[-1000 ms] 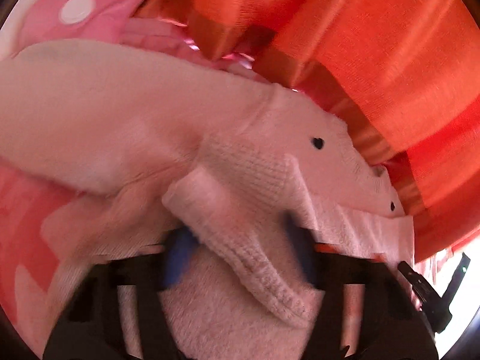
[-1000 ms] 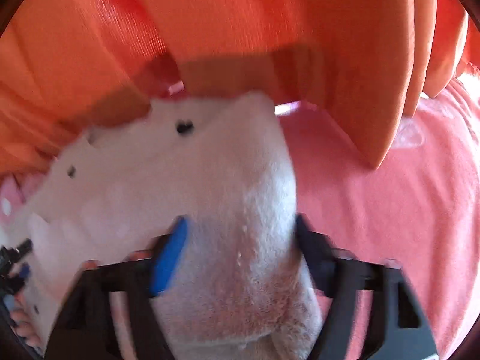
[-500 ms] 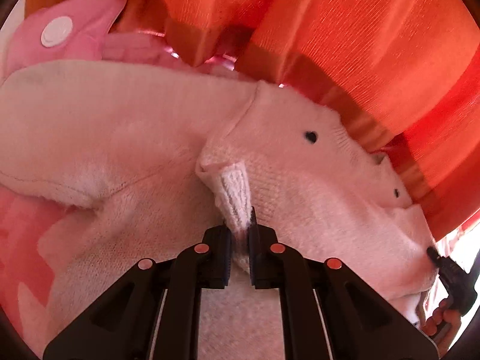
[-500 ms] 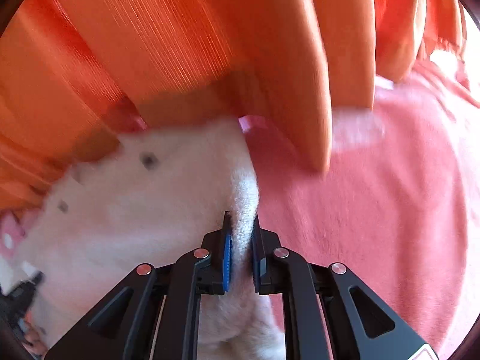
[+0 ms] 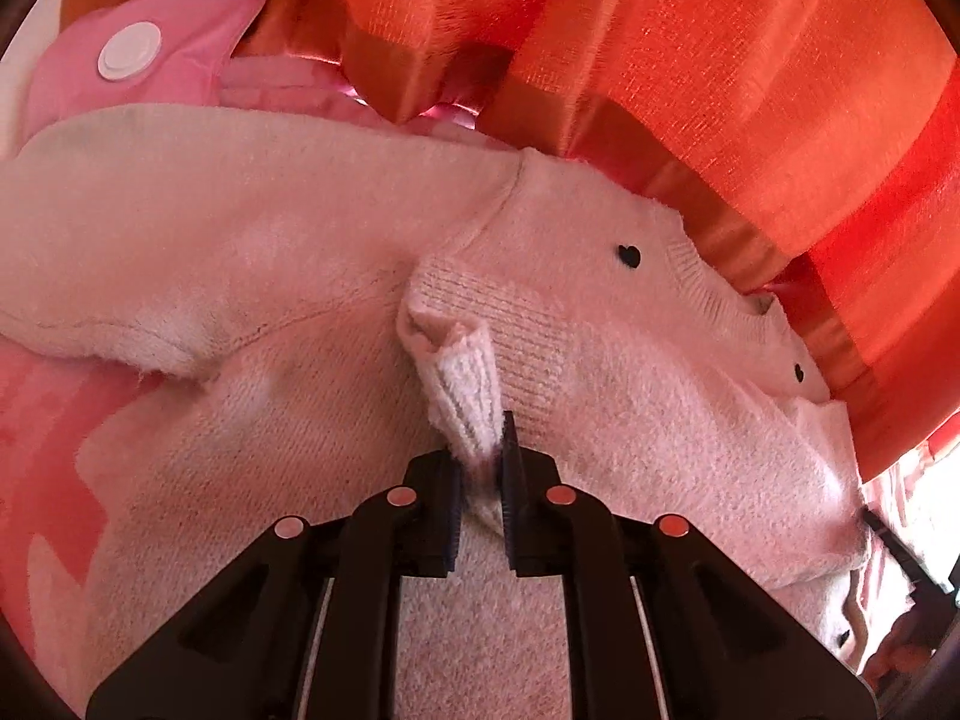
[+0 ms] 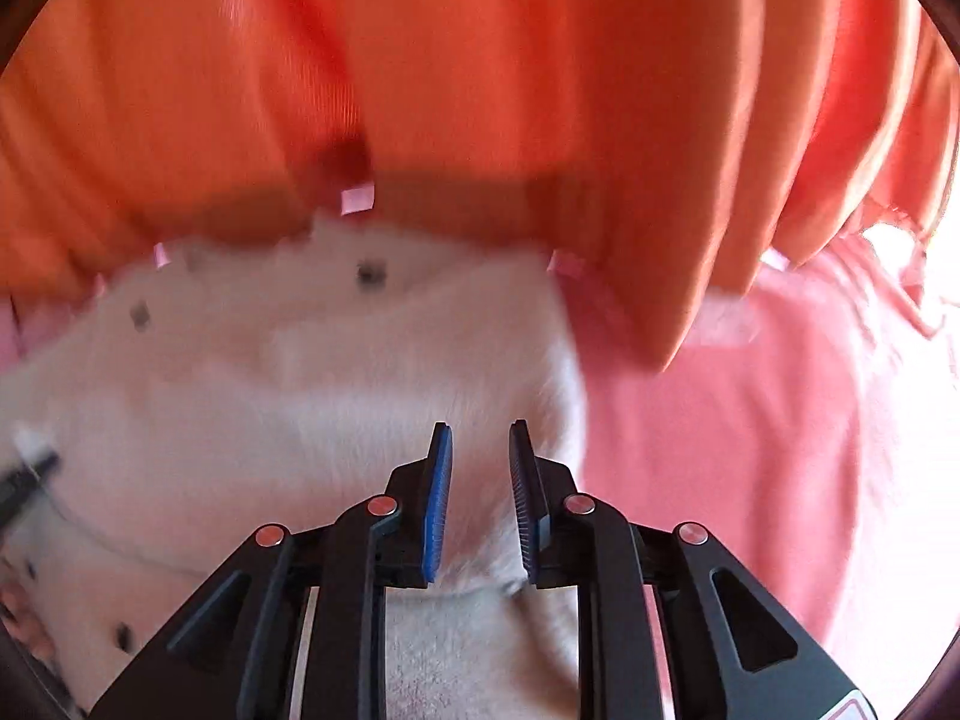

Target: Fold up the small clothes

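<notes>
A pale pink fuzzy sweater with small black heart buttons lies spread on a pink blanket. Its ribbed sleeve cuff stands up from the body, and my left gripper pinches the cuff's end between its pads, though the jaws are opening slightly. In the right wrist view the sweater is blurred. My right gripper hovers over its right side. Its jaws are opening, and a clear gap shows between the blue pads, which press on nothing.
An orange curtain hangs close behind the sweater and reaches down to the blanket. A pink plush cushion with a white disc lies at the far left. Bright light comes in at the right edge.
The left gripper, open a second ago, closed on the cuff and still holds it. The right gripper pinched the sweater's right edge half a second ago; now its jaws are apart and it has shifted left.
</notes>
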### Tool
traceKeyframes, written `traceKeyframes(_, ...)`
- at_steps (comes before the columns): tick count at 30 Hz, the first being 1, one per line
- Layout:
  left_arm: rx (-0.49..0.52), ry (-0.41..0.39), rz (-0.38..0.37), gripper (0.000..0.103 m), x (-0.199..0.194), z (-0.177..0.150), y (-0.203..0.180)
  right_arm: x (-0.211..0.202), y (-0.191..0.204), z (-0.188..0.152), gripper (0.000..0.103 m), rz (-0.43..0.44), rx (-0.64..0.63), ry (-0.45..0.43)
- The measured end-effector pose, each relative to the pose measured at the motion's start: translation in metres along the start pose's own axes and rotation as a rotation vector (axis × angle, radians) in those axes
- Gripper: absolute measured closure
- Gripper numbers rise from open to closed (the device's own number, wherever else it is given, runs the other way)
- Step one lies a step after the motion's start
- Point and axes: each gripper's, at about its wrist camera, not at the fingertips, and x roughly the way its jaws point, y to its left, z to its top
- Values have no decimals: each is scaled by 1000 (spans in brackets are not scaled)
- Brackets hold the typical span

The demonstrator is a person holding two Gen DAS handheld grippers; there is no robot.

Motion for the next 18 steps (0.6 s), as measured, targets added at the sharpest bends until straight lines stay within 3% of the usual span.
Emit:
traceKeyframes(7,-3,-10,2,92,0,0,-1,11,19,0,89,-76,-93,-51)
traceKeyframes(13,-135,-102,11,89,-38,23,25,2,17,-8,88,-76,-99,-57)
traceKeyframes(14,-161,-118,24,85,-45,27,33,3,13,-8,88,-75,-96,-59)
traceKeyframes(16,-249,-150,71,61,-61,38,66,2,12,-9,87,-77,-95,-60)
traceKeyframes(18,-343,-168,126,56,-72,48,108,1,10,-9,87,-75,-92,-61)
